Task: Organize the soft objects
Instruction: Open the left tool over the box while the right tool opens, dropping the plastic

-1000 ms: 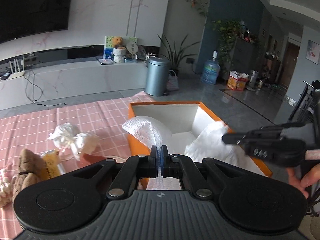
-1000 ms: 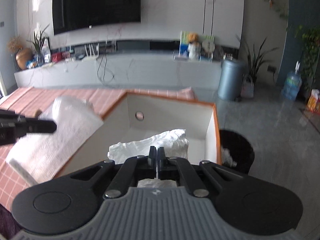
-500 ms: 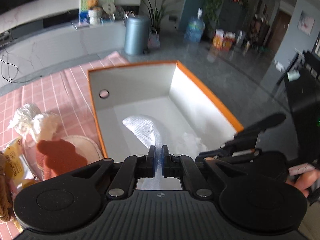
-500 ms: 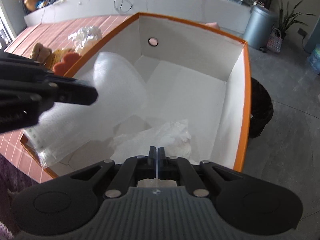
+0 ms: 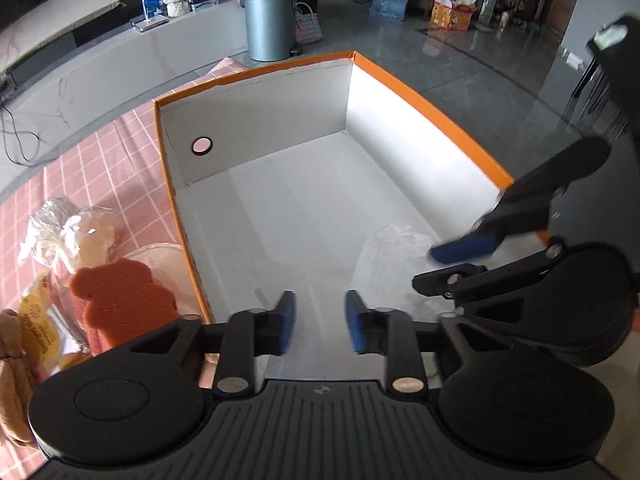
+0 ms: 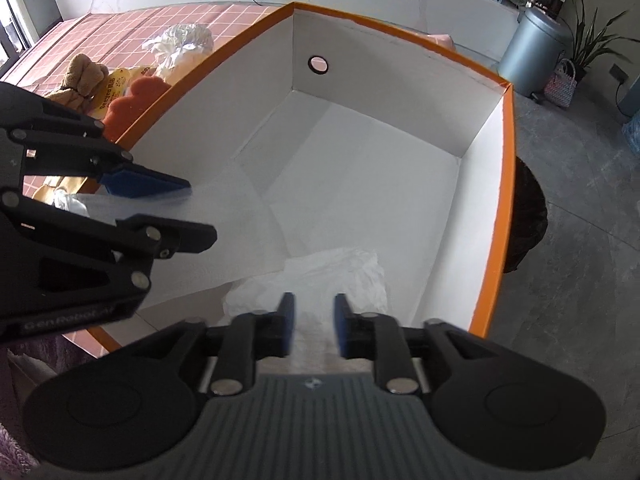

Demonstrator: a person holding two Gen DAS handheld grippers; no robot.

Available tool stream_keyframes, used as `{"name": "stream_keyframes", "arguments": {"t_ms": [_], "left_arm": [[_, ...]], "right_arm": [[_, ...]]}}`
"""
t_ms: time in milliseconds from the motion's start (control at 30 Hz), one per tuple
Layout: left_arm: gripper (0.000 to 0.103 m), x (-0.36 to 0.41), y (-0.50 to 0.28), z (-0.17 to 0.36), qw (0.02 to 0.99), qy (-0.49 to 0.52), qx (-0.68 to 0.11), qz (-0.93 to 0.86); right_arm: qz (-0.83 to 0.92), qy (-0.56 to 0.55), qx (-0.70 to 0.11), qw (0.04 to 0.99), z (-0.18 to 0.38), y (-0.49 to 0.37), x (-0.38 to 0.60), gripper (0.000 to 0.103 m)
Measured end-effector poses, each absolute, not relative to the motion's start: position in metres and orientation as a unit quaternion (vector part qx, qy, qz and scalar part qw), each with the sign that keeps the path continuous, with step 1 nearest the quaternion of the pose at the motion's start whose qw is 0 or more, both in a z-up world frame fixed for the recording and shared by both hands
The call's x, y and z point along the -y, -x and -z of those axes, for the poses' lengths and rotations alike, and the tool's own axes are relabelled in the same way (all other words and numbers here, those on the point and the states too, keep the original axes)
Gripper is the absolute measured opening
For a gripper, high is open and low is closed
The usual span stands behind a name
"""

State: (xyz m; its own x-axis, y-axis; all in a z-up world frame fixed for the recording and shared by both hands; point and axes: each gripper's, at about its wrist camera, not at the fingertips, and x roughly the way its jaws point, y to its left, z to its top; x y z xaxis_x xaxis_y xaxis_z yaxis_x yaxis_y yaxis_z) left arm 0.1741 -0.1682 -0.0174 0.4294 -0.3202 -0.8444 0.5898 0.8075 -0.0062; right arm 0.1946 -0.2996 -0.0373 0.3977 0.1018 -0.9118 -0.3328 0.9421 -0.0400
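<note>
An orange-rimmed box (image 5: 420,92) with white walls stands on the pink checked cloth. My left gripper (image 5: 320,320) hangs over its near end with its jaws opening. The bubble wrap sheet (image 5: 316,268) lies on the box floor below the gap, free of the blue pads. My right gripper (image 6: 314,326) is beside it with its jaws also opening. Crumpled white paper (image 6: 340,276) rests in the box under it, with neither pad pressing on it. Each gripper shows in the other's view: the right gripper (image 5: 444,264) and the left gripper (image 6: 196,212).
Left of the box lie an orange bear-shaped sponge (image 5: 120,296), a clear bag of white stuffing (image 5: 68,224), a yellow packet (image 5: 36,320) and a brown plush toy (image 5: 12,360). A black waste bin (image 6: 528,216) stands on the floor by the box's right wall.
Both grippers tipped downward and sank over the box. The left let go of the bubble wrap and the right let go of the white paper; both now lie inside.
</note>
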Motion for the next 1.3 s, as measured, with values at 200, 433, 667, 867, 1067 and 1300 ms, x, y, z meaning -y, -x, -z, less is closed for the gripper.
{"name": "stream_keyframes", "arguments": {"t_ms": [200,433,667,867,1067,1300], "left_arm": [[0.065,0.171,-0.163,0.011,0.84,-0.173,-0.438,0.269],[0.073,0.164,-0.161,-0.004,0.851,-0.142,-0.423,0.278],[0.079,0.154,-0.149,-0.023,0.871,-0.116,-0.382,0.286],[0.082,0.14,-0.135,-0.035,0.89,-0.089,-0.343,0.288],[0.082,0.119,-0.125,-0.043,0.905,-0.057,-0.317,0.279],[0.082,0.085,-0.11,-0.042,0.92,-0.033,-0.292,0.258]], "right_arm": [[-0.121,0.123,-0.519,0.837,0.028,-0.188,0.303,0.043],[-0.112,0.125,-0.507,0.846,0.019,-0.18,0.309,0.051],[-0.105,0.115,-0.477,0.865,0.003,-0.167,0.311,0.065],[-0.087,0.112,-0.453,0.88,-0.011,-0.153,0.311,0.072],[-0.052,0.126,-0.403,0.905,-0.026,-0.131,0.299,0.084],[-0.021,0.107,-0.334,0.936,-0.037,-0.108,0.274,0.093]]}}
